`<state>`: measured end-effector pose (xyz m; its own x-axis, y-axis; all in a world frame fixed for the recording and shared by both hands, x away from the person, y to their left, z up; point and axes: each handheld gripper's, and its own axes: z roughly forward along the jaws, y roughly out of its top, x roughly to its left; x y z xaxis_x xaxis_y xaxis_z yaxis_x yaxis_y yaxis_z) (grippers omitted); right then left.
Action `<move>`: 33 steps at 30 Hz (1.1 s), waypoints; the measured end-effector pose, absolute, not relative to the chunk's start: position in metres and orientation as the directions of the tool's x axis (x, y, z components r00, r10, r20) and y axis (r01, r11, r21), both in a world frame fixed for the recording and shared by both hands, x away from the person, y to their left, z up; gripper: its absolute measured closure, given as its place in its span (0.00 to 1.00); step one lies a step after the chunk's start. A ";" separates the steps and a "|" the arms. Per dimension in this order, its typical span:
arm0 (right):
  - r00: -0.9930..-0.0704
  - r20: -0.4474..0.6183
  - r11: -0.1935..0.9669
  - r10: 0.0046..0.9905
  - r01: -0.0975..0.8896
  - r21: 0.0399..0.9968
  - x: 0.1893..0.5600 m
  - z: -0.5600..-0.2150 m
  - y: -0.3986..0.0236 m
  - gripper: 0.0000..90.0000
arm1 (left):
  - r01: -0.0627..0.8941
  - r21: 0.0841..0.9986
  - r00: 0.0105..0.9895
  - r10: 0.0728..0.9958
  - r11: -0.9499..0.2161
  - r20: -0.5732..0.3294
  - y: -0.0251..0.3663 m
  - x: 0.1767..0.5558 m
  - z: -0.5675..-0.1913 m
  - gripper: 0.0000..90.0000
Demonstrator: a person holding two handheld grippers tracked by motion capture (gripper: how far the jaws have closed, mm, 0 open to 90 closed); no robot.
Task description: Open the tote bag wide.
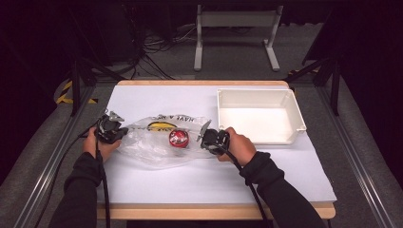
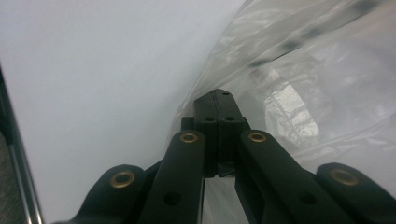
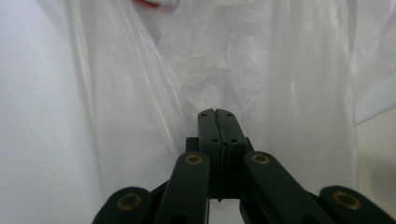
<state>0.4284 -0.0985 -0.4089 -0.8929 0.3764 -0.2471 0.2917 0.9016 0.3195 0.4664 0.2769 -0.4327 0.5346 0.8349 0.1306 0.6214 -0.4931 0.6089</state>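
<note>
Clear plastic bag (image 1: 161, 137) lies flat at counter (image 1: 190, 185) centre, w/ a red round object (image 1: 179, 138) inside, near its 3 o'clock end. Your left gripper (image 1: 124, 133) sits at the bag's 9 o'clock edge; fingers (image 2: 207, 109) pressed fully together, pinching the film. Your right gripper (image 1: 202, 140) sits at the bag's 3 o'clock edge; fingers (image 3: 207, 122) likewise fully closed on the plastic. White bin (image 1: 287, 107) stands at approx. 1 o'clock from the bag, apart from it.
</note>
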 end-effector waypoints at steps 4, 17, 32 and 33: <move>-0.882 -0.256 0.893 0.396 0.305 0.331 0.427 -0.409 -0.102 1.00 | 0.601 0.626 0.551 0.825 -0.497 0.126 0.280 0.462 -0.433 1.00; -0.880 -0.260 0.822 0.398 0.216 0.527 0.418 -0.371 -0.092 0.66 | 0.408 0.726 0.692 0.706 -0.553 0.150 0.243 0.437 -0.401 0.59; -0.903 -0.279 0.899 0.327 0.208 0.385 0.445 -0.392 -0.054 0.62 | 0.416 0.645 0.710 0.672 -0.641 0.210 0.216 0.448 -0.409 0.74; -0.901 -0.284 0.907 0.329 0.218 0.359 0.445 -0.395 -0.052 0.62 | 0.434 0.638 0.694 0.688 -0.636 0.213 0.217 0.452 -0.413 0.72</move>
